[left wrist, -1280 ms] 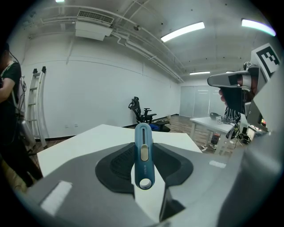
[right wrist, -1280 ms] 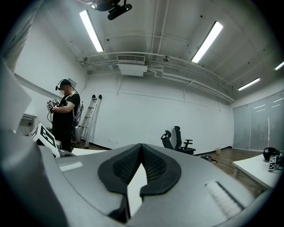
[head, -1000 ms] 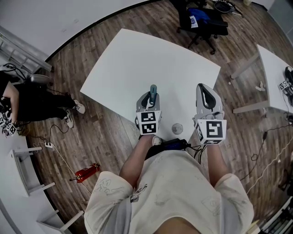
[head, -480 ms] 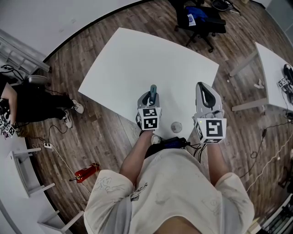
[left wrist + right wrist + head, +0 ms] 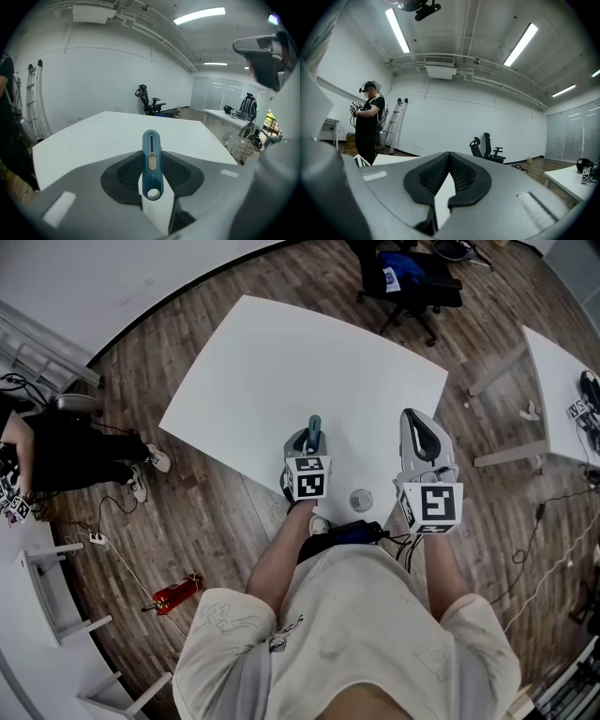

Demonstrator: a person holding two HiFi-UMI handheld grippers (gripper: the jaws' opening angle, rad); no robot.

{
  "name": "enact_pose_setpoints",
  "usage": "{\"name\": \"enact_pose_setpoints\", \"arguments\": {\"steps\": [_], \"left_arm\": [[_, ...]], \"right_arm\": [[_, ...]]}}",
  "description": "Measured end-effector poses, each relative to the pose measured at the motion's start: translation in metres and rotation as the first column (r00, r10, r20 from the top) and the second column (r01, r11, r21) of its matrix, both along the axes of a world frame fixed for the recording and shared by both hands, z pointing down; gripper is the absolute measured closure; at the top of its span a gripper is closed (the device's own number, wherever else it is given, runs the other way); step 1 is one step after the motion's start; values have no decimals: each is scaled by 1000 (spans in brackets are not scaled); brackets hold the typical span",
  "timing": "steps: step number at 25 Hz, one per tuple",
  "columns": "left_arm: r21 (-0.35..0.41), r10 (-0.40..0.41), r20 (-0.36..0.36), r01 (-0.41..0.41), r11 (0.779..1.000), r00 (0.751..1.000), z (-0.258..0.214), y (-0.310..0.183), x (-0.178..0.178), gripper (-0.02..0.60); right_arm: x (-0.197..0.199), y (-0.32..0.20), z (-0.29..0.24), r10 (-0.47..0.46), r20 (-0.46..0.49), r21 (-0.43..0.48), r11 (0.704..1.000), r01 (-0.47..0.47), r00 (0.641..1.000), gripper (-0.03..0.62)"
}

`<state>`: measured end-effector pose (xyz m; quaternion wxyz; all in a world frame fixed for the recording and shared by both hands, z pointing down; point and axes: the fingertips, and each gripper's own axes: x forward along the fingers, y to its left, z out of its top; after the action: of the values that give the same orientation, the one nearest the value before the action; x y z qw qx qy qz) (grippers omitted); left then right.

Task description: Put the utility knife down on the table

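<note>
The blue utility knife (image 5: pixel 151 164) sat pinched between the jaws of my left gripper (image 5: pixel 312 435). Its slider faced up, its holed end pointed back toward the camera, and its far end stuck out past the jaw tips. It hung over the near part of the white worktop (image 5: pixel 281 362), and I could not tell whether it touched the surface. My right gripper (image 5: pixel 449 155) was just to the right of it, with its jaws pressed together at the tips and nothing between them. Beyond the worktop's far corner stood a black office chair (image 5: pixel 412 282). Off to the left, on the wooden floor, a person in dark clothes (image 5: pixel 368 122) stood beside a ladder (image 5: pixel 396 124).
</note>
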<state>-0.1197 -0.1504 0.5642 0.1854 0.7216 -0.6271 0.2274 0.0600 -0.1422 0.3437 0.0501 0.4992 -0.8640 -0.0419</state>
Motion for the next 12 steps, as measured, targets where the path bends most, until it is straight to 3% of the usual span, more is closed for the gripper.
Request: {"name": "enact_pose_setpoints", "arguments": {"steps": [12], "left_arm": [[-108,-17,8,17,994,1000,34,-4,-3,437]], "right_arm": [[-1,0,7,-1,3,-5,1000,1,1000,589]]}}
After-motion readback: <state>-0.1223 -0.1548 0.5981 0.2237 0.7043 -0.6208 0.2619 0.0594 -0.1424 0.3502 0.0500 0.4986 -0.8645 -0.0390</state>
